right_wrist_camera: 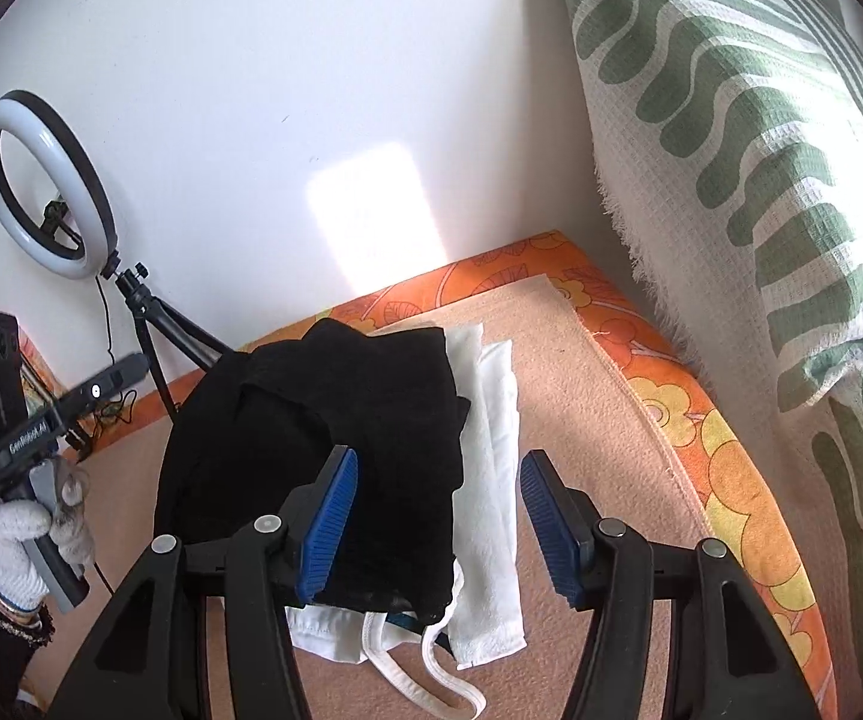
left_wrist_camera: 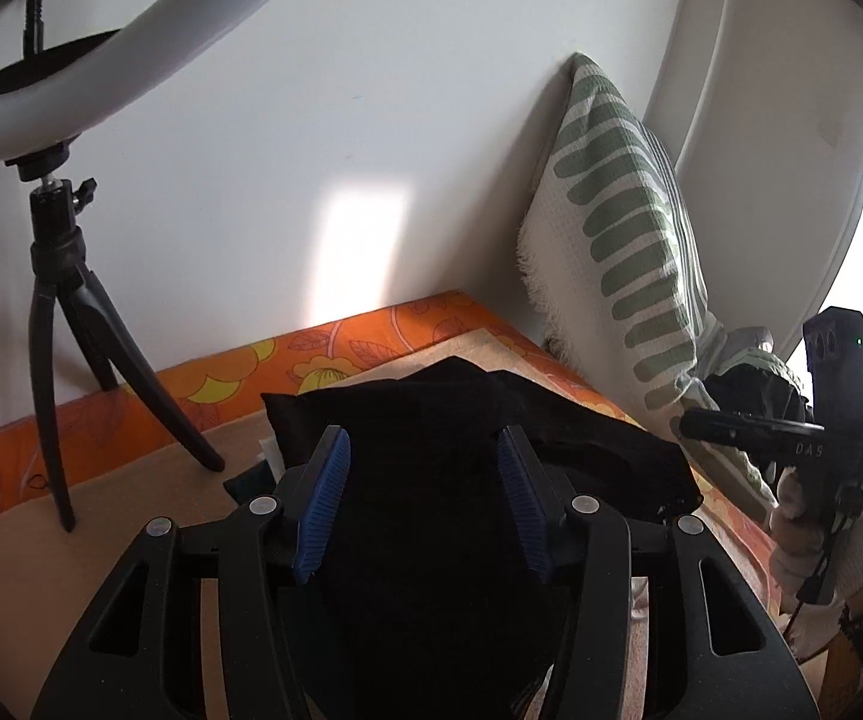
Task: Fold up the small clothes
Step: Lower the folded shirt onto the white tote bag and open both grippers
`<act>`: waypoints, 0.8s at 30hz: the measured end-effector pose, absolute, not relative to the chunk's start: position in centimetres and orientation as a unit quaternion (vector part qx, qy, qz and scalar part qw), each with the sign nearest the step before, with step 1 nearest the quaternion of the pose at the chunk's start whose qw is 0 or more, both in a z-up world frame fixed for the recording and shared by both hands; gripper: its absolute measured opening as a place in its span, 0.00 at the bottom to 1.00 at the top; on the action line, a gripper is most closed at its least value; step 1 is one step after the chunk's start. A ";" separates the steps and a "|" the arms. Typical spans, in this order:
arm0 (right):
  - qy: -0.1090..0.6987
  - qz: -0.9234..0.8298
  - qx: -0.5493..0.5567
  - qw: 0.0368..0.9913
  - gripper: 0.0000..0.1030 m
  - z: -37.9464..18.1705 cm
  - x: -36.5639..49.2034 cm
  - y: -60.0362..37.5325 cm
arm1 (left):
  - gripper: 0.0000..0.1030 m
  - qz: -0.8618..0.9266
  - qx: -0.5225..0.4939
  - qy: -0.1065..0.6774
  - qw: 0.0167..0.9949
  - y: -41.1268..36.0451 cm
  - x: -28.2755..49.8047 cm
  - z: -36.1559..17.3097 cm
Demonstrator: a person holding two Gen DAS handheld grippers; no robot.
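A black garment (right_wrist_camera: 317,420) lies folded on top of a pile on a beige mat (right_wrist_camera: 587,408). A folded white cloth (right_wrist_camera: 491,468) sticks out from under its right side, and a white garment with a strap (right_wrist_camera: 371,648) shows at the near edge. My right gripper (right_wrist_camera: 437,510) is open and empty above the pile's right edge. My left gripper (left_wrist_camera: 422,492) is open and empty just above the black garment (left_wrist_camera: 479,420). The left gripper also shows in the right wrist view (right_wrist_camera: 125,375), held by a gloved hand.
A green-and-white patterned cushion (right_wrist_camera: 749,180) leans against the wall on the right. A ring light (right_wrist_camera: 44,183) on a black tripod (left_wrist_camera: 71,348) stands at the left. An orange floral sheet (right_wrist_camera: 749,504) borders the mat. A white wall is behind.
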State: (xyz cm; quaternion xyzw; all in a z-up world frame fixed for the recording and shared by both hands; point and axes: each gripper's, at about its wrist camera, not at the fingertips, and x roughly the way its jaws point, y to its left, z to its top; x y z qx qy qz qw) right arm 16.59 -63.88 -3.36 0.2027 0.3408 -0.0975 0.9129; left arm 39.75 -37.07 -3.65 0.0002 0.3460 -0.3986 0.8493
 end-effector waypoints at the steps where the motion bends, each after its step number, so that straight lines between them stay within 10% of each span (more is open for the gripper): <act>1: 0.337 -0.093 0.217 0.912 0.56 -3.3 17.3 -64.6 | 0.49 -0.401 0.005 0.356 0.844 -37.4 39.6 -4.4; 19: 0.409 -0.039 0.272 0.870 0.50 -9.2 31.8 -67.2 | 0.49 -0.417 0.037 0.378 0.826 -38.2 38.7 -9.0; 24: 0.395 -0.040 0.239 0.886 0.04 -8.6 31.0 -65.7 | 0.49 -0.415 0.033 0.375 0.828 -38.1 38.8 -9.3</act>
